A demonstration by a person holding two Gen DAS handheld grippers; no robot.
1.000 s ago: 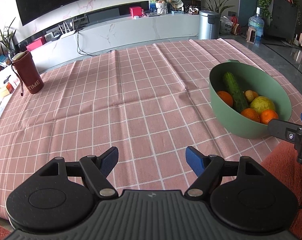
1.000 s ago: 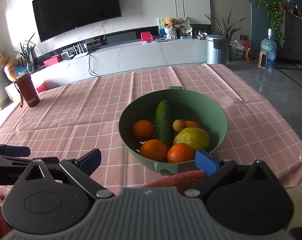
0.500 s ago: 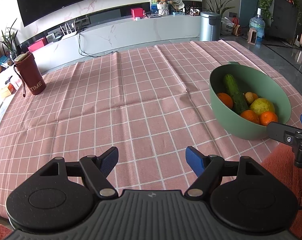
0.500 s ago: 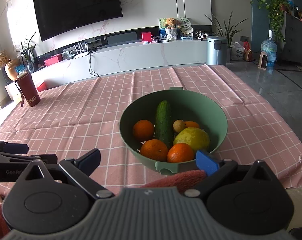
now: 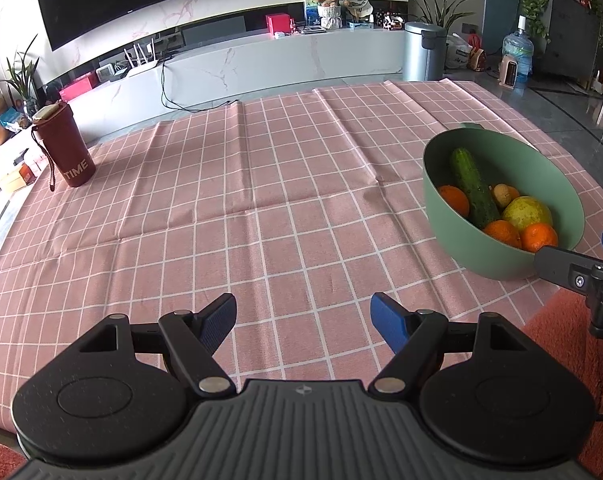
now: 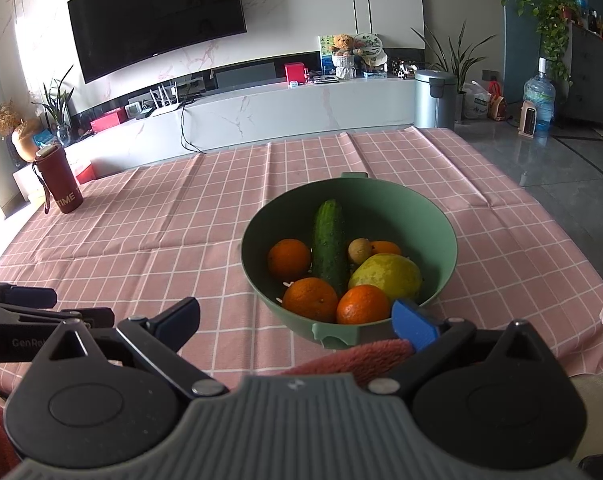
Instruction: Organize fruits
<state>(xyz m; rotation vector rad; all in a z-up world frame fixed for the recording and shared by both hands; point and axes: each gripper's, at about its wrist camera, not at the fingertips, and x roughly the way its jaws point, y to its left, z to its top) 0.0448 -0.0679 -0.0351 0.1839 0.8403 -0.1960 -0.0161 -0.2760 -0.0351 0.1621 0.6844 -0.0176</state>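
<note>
Green bowl (image 6: 429, 216) sits on right half of tabletop (image 5: 261, 208), near the front edge. Inside, all fruit piled together: cucumber (image 6: 328, 242) lying lengthwise down the middle, four oranges, e.g. nearest one (image 6: 310, 299), a big yellow-green fruit (image 6: 385, 276), poss. pear or guava, and a small brownish round fruit (image 6: 359, 250), type unclear. Nothing loose on the pink checked cloth (image 5: 205, 184) apart from a red tumbler (image 5: 67, 146) at far left, well apart from bowl. Right gripper (image 6: 295, 318) hovers just in front of bowl rim, jaws wide, nothing between them. Left gripper (image 5: 303, 322) over bare cloth to the left of bowl, jaws wide too, empty. Progress: ambiguous. Everything in one bowl fits either a gathered-up end state, or a mixed pile waiting to be sorted out onto the cloth. No second container or sorted groups in view, so can't settle which. Pink fuzzy fabric (image 6: 353, 360) at near edge under right gripper, prob. the person's sleeve or lap.
</note>
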